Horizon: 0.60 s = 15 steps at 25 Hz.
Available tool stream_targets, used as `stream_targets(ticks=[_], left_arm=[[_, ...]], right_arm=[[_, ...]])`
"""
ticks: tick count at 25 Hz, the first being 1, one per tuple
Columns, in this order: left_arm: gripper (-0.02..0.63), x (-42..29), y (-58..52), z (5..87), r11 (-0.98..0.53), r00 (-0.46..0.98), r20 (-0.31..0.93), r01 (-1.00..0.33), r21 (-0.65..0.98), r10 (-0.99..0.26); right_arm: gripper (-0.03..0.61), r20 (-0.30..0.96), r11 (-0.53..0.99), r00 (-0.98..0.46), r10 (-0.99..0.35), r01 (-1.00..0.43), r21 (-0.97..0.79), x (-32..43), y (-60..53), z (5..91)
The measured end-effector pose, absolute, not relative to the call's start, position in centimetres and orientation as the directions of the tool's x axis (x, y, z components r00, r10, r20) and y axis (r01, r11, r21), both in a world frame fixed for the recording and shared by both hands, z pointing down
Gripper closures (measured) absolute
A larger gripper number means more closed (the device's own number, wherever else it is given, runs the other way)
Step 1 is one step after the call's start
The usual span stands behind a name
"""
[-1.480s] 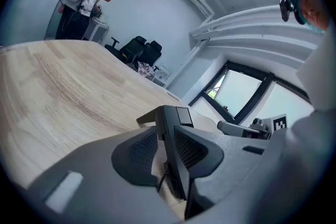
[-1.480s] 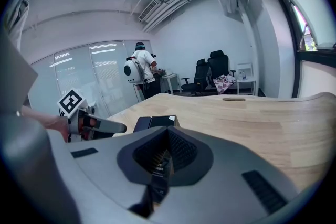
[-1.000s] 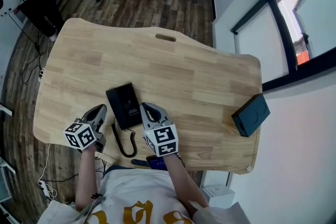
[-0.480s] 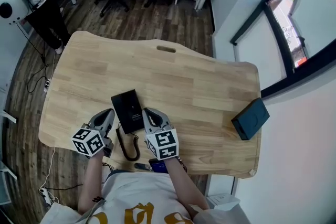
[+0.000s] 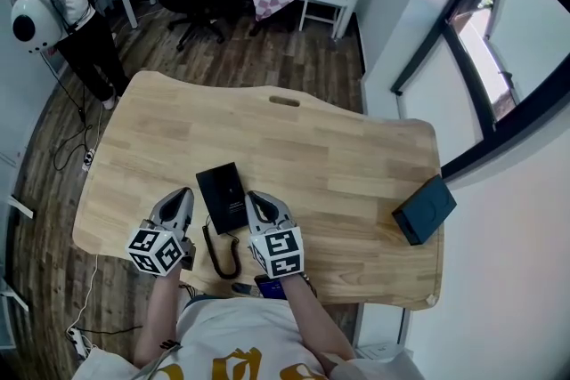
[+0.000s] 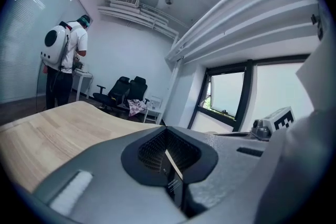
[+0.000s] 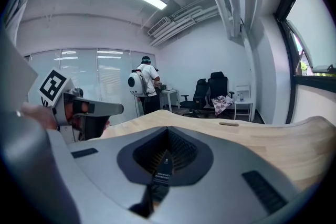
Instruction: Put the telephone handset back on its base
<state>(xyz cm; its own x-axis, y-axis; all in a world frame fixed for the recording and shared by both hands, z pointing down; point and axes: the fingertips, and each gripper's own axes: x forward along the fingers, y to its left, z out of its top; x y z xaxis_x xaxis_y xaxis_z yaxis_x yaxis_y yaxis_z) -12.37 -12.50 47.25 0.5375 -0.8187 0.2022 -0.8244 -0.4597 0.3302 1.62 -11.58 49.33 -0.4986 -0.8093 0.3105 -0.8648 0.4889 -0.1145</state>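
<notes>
Black slab-shaped telephone (image 5: 223, 196) lies close to the near edge of the pale wooden table (image 5: 338, 147), long axis near-far, far end tipped slightly left (handset vs. base can't be told apart). Its black coiled cord (image 5: 223, 252) loops toward the near edge. Left gripper (image 5: 182, 197) sits just left of it, right gripper (image 5: 255, 202) just right, both w/ jaws pressed together, nothing between. Open wood far and right; dark box (image 5: 425, 210) at right edge. Same flanking as 1 s ago.
</notes>
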Motion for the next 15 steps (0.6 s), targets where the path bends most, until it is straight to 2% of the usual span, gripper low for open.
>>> stream_targets(ticks=[9, 15], left_arm=[[0.611, -12.7, -12.2, 45.1, -0.451, 0.532, 0.131, -0.805, 0.385, -0.837], [0.611, -12.4, -12.0, 45.3, -0.468, 0.546, 0.147, -0.804, 0.366, -0.825]], right_arm=[[0.572, 0.281, 0.460, -0.458, -0.843, -0.886, -0.064, 2.5, -10.9, 47.7], [0.572, 0.277, 0.467, -0.461, -0.843, -0.883, -0.048, 2.0, -10.8, 47.2]])
